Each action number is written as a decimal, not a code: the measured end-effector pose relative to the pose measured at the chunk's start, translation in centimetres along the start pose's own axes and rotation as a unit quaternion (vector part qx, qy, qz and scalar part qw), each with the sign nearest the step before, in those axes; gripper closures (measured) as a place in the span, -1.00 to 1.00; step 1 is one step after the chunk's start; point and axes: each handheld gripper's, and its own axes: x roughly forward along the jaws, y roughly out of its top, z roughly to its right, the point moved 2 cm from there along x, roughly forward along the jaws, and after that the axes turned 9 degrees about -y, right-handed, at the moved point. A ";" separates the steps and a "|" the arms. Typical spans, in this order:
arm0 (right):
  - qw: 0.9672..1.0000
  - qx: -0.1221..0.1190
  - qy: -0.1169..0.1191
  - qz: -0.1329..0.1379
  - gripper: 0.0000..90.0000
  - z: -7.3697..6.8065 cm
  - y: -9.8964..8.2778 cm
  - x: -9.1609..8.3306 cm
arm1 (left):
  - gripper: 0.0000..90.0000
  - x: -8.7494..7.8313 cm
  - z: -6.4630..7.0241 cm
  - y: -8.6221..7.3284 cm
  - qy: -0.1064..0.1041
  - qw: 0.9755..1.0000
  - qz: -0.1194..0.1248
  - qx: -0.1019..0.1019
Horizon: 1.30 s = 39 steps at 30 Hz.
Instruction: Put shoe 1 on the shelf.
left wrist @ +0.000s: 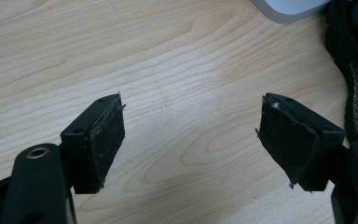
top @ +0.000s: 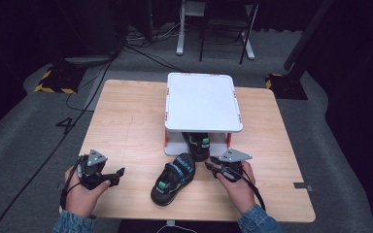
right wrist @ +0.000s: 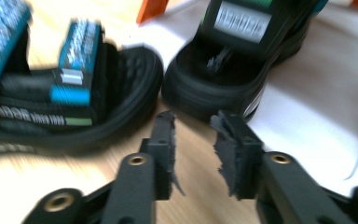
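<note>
Gaping left tongs over bare table, right tongs narrow, empty, facing sandals.

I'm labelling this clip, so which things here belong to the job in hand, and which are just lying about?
Part of the job:
- black sandal with blue straps on the wooden table
- second black sandal on the lower shelf
- white two-tier rack with orange posts
- right gripper, jaws nearly together with nothing between them, near both sandals
- left gripper, open

Just lying about:
- black cables on the grey floor
- folding chair behind
</note>
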 end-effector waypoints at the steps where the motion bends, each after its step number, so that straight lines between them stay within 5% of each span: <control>1: 1.000 -0.005 -0.001 -0.007 0.64 0.0 -0.1 0.4 | -0.49 0.1 0.1 0.0 -0.001 1.000 0.001 0.001; 7: 1.000 0.001 -0.005 0.003 0.79 0.2 0.5 2.3 | -0.49 0.2 0.0 0.1 -0.002 1.000 -0.003 0.005; 16: 1.000 0.005 -0.028 0.008 0.71 0.4 2.5 6.0 | -0.49 0.2 -0.4 -0.1 -0.005 1.000 -0.002 -0.001; 23: 0.999 0.025 -0.030 0.017 0.61 0.3 3.0 7.3 | -0.49 0.2 -0.5 -0.1 -0.006 1.000 -0.002 -0.001; 26: 0.999 0.025 -0.028 0.027 0.45 0.2 3.2 6.7 | -0.49 0.1 -0.5 -0.1 -0.006 1.000 0.000 -0.002; 35: 0.997 0.027 0.017 0.063 0.09 0.7 3.3 0.4 | -0.49 0.2 -0.4 0.1 -0.005 1.000 0.000 -0.002; 39: 0.996 0.046 0.015 0.073 0.01 1.8 2.8 -2.4 | -0.49 0.5 -0.4 0.3 -0.006 1.000 -0.003 0.000</control>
